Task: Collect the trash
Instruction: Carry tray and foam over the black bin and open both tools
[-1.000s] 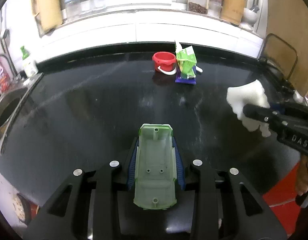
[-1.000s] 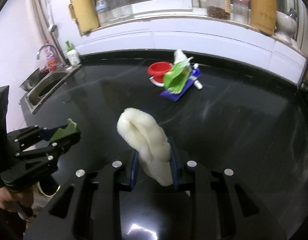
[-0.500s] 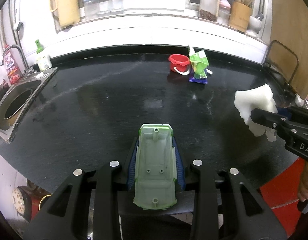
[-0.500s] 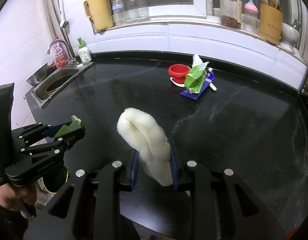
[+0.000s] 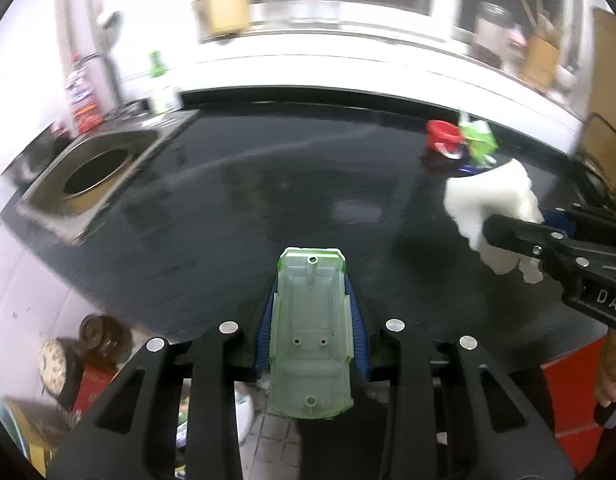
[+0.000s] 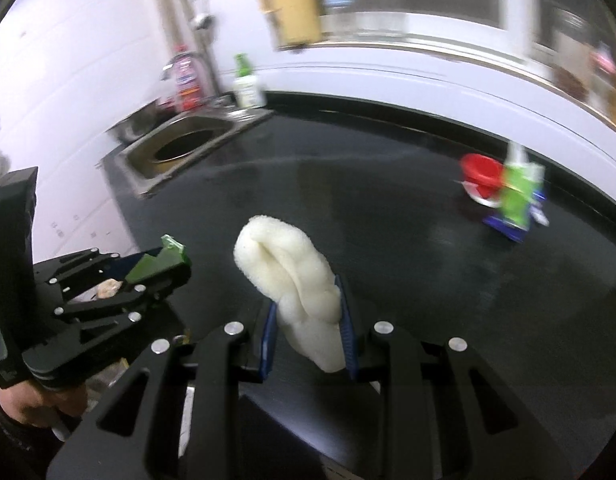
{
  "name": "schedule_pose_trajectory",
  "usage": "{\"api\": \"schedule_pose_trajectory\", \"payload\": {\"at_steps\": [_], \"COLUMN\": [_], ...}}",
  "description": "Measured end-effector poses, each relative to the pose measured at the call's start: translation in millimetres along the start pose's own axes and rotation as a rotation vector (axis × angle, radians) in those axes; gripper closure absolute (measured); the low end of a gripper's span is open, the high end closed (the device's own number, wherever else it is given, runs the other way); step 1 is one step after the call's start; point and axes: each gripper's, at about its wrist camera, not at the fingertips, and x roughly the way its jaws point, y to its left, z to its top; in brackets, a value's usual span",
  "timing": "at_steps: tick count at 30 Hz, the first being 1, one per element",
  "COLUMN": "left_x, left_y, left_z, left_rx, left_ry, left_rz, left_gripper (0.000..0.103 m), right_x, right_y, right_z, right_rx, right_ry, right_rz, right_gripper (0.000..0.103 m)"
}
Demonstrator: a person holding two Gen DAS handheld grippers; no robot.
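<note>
Both grippers have swung leftward since half a second ago: the sink now sits at 10 o'clock in the left wrist view, and the background is smeared with blur.

The left gripper is clamped on a pale green plastic shell, which fills the gap between the blue pads and juts out past the fingertips. The right gripper pinches a white foam wad, folded and sticking up and forward from between its pads.

In the left wrist view the right gripper enters from 3 o'clock with the foam at its tip. Beyond it, at 2 o'clock on the black countertop, a red cup stands just beside a green packet and a blue wrapper. A soap bottle stands behind the sink at 11 o'clock in the right wrist view.
</note>
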Motion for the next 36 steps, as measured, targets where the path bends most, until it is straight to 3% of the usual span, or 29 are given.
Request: {"api": "schedule_pose_trajectory", "payload": {"at_steps": [6,13,17,21,27,36], "left_x": [-17.6,-33.0,-27.7,-11.8,22.2,45.0], "left_y": [81.0,177.5,216.9,244.1,266.7,281.3], "left_z": [-31.8,-99.3,-140.1,-171.8,-206.4,-227.0], "left_rx": [-0.123,-0.278,-0.346,-0.389,-0.437,-0.473], "left_ry": [0.010,0.057,0.099,0.119,0.123,0.150], "left_rz": [0.117,0.265,0.305,0.309,0.251,0.231], "left_gripper": [0.071,0.071,0.071,0.071,0.071,0.071], "right_x": [47.4,103.1,135.1,169.9,224.9,264.6], "right_y": [91.5,196.7,241.2,280.9,311.8,321.7], "right_z": [15.1,11.0,0.3,-15.7,-41.2,-56.3], "right_rx": [-0.121,-0.234,-0.261,-0.293,-0.307,-0.301], "right_ry": [0.058,0.138,0.207,0.264,0.364,0.439], "right_rz": [0.165,0.344,0.415,0.433,0.426,0.406], "right_gripper": [0.076,0.076,0.076,0.076,0.075,0.074]}}
